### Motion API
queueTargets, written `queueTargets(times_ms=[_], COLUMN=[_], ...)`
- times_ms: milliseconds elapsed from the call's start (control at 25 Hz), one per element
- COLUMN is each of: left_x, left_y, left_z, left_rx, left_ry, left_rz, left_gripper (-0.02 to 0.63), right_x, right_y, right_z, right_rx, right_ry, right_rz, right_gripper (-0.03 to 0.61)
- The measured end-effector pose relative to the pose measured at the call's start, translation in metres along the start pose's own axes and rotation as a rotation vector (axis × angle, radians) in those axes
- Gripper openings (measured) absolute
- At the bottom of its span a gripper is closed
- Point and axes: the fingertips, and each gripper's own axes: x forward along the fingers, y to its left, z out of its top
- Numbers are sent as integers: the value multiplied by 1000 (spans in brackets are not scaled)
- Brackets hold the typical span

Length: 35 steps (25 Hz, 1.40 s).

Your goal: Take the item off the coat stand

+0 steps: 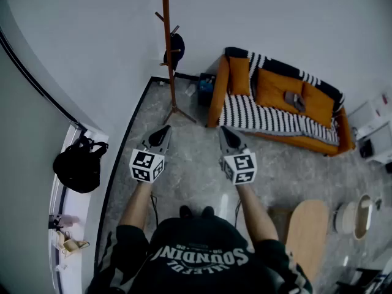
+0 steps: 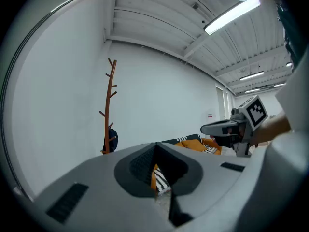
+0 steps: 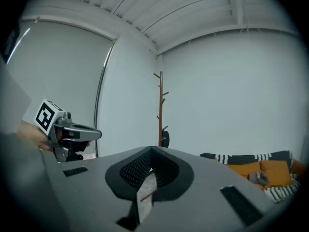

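Coat stand (image 1: 167, 54), a wooden pole with short angled pegs, stands upright on the grey stone-patterned floor (image 1: 196, 176) close to the white wall, in the corner of the room. Dark item (image 1: 177, 45) hangs from one of the lower pegs, against the pole on the side facing the sofa; its exact kind cannot be made out. Orange sofa (image 1: 272, 87) with a black-and-white striped cover stands to the right of the stand, along the same wall. Left gripper (image 1: 163, 131) and right gripper (image 1: 225, 132) are held out side by side in front of the person, both pointing toward the stand and both well short of it, touching nothing. Left gripper view shows the jaws brought together at the tips, with nothing between them; only the sofa and floor beyond show through the gap behind the tips. Right gripper view shows the jaws fully closed in the same way and likewise empty. Both gripper views show the stand and the hanging item ahead, at a distance, each with the other gripper off to one side. Black bag (image 1: 78, 166) rests on the window ledge at the person's left, well apart from the stand.
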Motion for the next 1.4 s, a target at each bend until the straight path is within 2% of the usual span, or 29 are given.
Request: queueTargets(times_ms=[320, 1120, 1400], left_x=[-2, -8, 11], left_y=[-5, 15, 21], left_z=[2, -13, -15], left_rx=[2, -11, -20], left_ry=[-4, 8, 9], left_rz=[-17, -47, -67], left_gripper=[0, 0, 0], right_x=[-8, 7, 15], right_y=[8, 29, 14], right_z=[2, -2, 0], right_rx=[14, 44, 40], right_ry=[-45, -24, -46], right_rz=[12, 8, -31], right_gripper=[-2, -2, -2])
